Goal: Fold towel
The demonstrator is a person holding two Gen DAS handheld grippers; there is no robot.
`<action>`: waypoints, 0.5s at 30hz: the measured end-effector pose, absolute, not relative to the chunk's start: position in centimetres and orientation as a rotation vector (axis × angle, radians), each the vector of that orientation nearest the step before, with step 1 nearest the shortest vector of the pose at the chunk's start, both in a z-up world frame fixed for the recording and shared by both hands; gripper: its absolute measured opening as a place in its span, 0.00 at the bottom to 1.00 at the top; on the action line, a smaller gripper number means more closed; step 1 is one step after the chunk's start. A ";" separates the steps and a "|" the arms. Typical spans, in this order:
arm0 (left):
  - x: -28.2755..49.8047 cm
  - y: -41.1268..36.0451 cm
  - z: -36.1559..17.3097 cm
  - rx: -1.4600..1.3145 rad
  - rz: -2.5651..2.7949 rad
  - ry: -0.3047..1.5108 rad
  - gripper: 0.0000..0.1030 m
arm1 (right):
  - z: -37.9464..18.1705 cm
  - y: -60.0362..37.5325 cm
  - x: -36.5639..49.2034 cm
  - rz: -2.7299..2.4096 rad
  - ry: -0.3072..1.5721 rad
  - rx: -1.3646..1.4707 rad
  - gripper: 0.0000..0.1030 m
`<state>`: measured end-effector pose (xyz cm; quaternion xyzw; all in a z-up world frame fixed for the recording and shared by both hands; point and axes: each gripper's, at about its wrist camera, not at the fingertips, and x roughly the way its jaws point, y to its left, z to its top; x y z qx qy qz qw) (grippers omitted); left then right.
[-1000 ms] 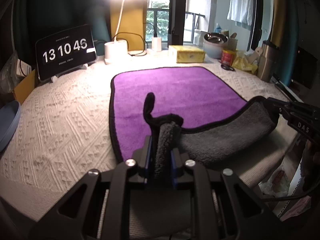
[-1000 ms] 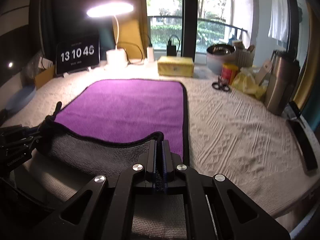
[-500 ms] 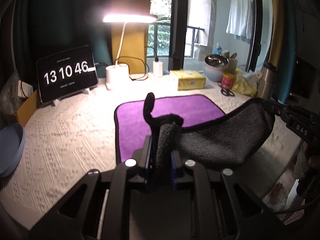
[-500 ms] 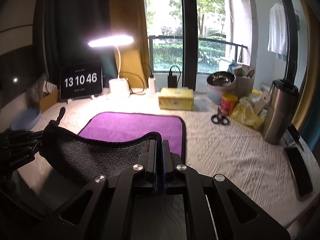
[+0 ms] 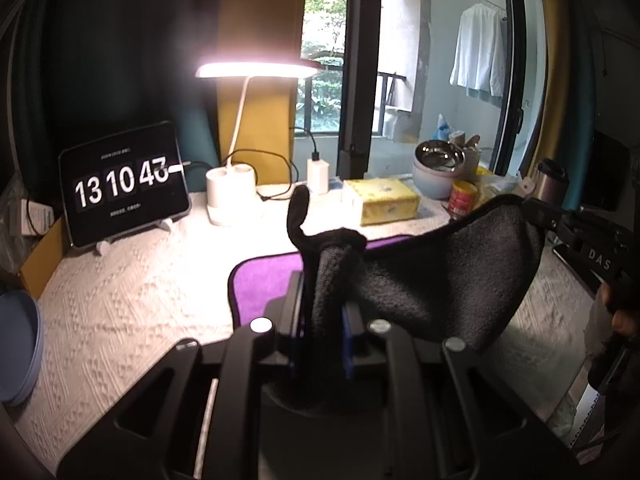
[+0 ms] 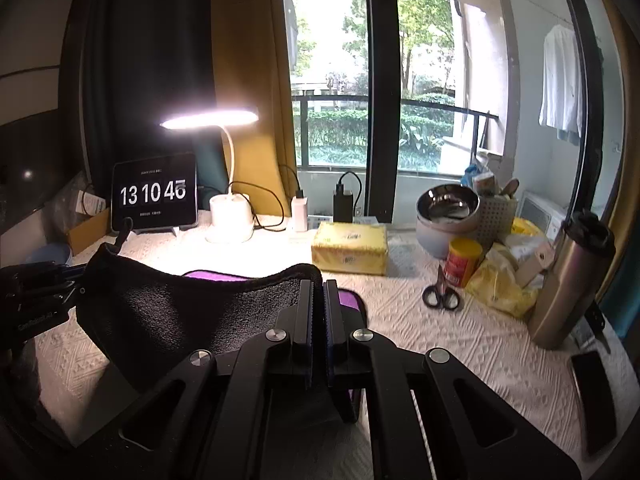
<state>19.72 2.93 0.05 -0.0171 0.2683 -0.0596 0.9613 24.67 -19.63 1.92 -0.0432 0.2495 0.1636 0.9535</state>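
Right gripper (image 6: 318, 304) clamped on the towel (image 6: 180, 312) corner — left gripper (image 6: 60, 280) likewise, edge lifted.

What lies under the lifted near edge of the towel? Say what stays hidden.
Under the raised towel a strip of its purple face and the white tablecloth show. The grey underside hides the rest of the purple face.

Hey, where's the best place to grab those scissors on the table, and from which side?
Pinch the scissors at the crossed blades just above the black loops, coming straight down. They lie flat, and the red can crowds the blade end.
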 end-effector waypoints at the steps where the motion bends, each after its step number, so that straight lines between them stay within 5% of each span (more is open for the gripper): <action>1: 20.0 3.0 0.2 -0.038 -0.123 0.541 0.16 | 2.1 -19.7 25.0 0.332 0.503 -0.090 0.05; 15: 23.3 4.0 2.1 -0.042 -0.101 0.490 0.16 | 2.8 -19.7 28.5 0.330 0.464 -0.095 0.05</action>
